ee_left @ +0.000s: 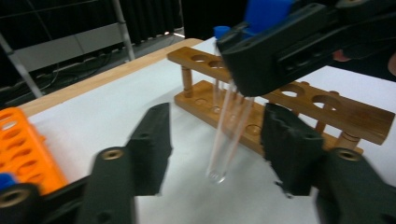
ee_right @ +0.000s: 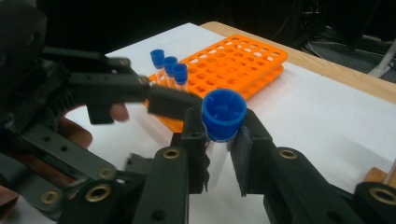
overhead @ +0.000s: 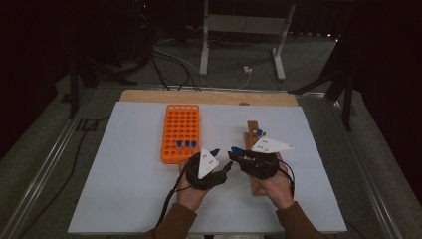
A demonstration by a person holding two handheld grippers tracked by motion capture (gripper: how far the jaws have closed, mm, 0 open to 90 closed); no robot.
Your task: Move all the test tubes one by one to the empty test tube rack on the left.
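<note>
While the right gripper (ee_right: 219,140) pinches a blue-capped tube (ee_left: 229,130) at centre frame, the left gripper (ee_left: 215,140) stands spread around its lower end, not touching, above the desk (ee_left: 107,112).

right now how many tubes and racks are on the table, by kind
blue-capped tubes: 5 – 3 in the orange rack, 1 in the wooden rack, 1 held by the right gripper
orange rack: 1
wooden rack: 1
total: 7
</note>
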